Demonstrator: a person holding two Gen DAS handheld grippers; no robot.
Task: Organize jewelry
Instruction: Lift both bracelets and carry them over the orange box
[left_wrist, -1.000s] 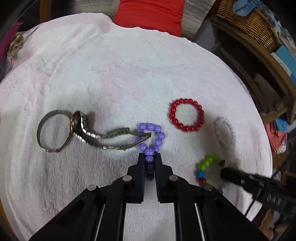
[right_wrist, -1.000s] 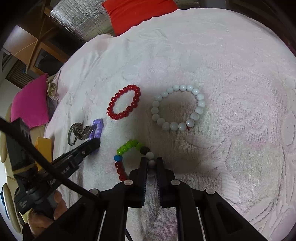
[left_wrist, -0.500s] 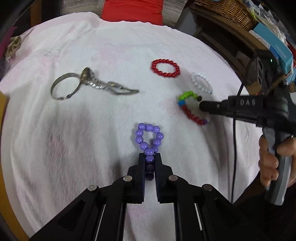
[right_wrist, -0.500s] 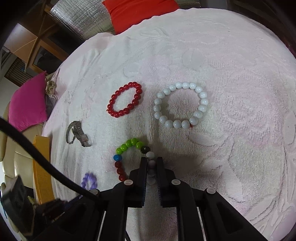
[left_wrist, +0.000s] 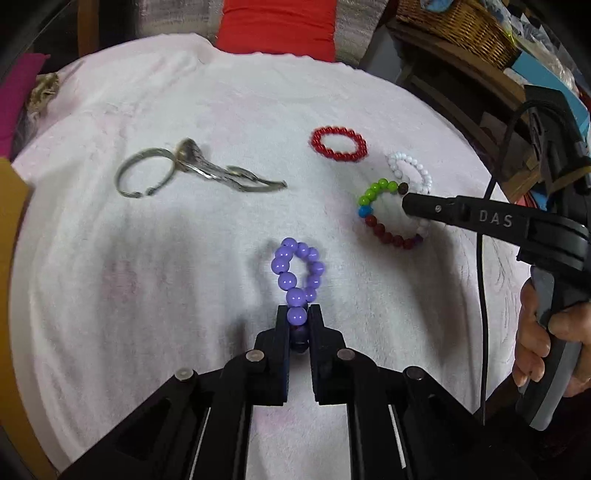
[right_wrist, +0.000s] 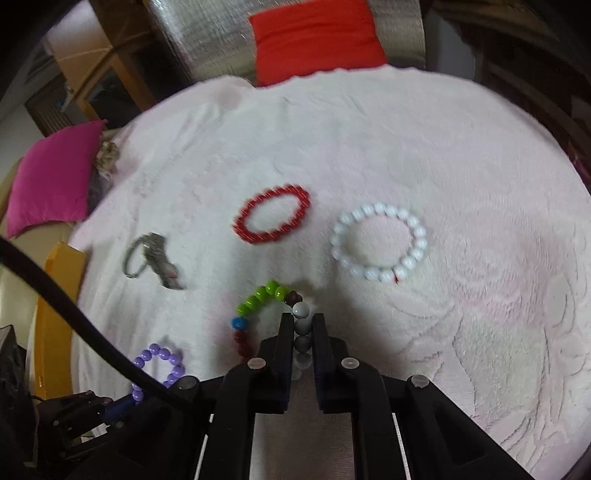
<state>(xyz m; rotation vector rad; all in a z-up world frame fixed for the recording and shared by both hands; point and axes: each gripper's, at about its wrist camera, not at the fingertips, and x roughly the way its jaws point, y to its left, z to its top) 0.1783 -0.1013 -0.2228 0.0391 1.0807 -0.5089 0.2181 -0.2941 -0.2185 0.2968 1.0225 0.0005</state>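
My left gripper (left_wrist: 297, 312) is shut on a purple bead bracelet (left_wrist: 297, 271) and holds it at the near side of a round table under a white-pink cloth (left_wrist: 147, 258). My right gripper (right_wrist: 302, 320) is shut on a multicoloured bead bracelet (right_wrist: 258, 299), gripping its grey beads; it also shows in the left wrist view (left_wrist: 380, 214). A red bead bracelet (left_wrist: 339, 143), a white bead bracelet (right_wrist: 378, 242), a silver bangle (left_wrist: 144, 176) and a silver watch (left_wrist: 221, 170) lie on the cloth.
A red cushion (right_wrist: 317, 40) sits beyond the table's far edge. A pink cushion (right_wrist: 51, 177) lies at the left. A wicker basket (left_wrist: 458, 26) stands on wooden shelves at the right. An orange-yellow edge (right_wrist: 55, 295) borders the table's left side.
My left gripper pulled the purple bracelet back toward the near edge, away from the watch. My right gripper tilted and shifted slightly, still on the multicoloured bracelet.
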